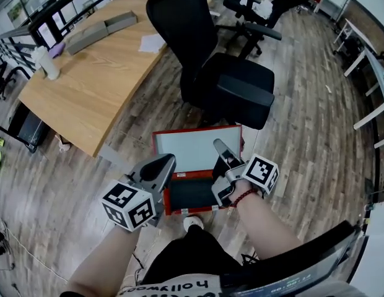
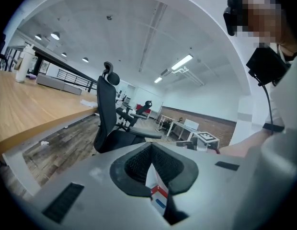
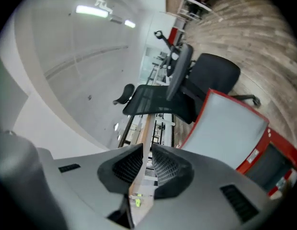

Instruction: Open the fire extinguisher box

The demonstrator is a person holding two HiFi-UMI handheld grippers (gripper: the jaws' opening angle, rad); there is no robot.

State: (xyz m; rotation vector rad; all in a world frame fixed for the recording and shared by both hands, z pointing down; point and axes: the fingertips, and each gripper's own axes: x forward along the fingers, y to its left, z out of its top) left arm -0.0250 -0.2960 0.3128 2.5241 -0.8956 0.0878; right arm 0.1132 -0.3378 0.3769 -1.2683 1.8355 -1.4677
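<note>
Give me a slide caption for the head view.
Left gripper and right gripper above the open fire extinguisher box, black office chair behind it.

red box [image 1: 197, 129] looks painted metal, desk [image 1: 87, 79] smooth wood, floor [image 1: 303, 91] grainy planks.

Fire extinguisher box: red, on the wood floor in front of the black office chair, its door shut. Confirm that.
Not shut. The fire extinguisher box is red and lies on the wood floor in front of the black office chair, but its door is swung open, baring the dark inside. The head view shows it.
</note>
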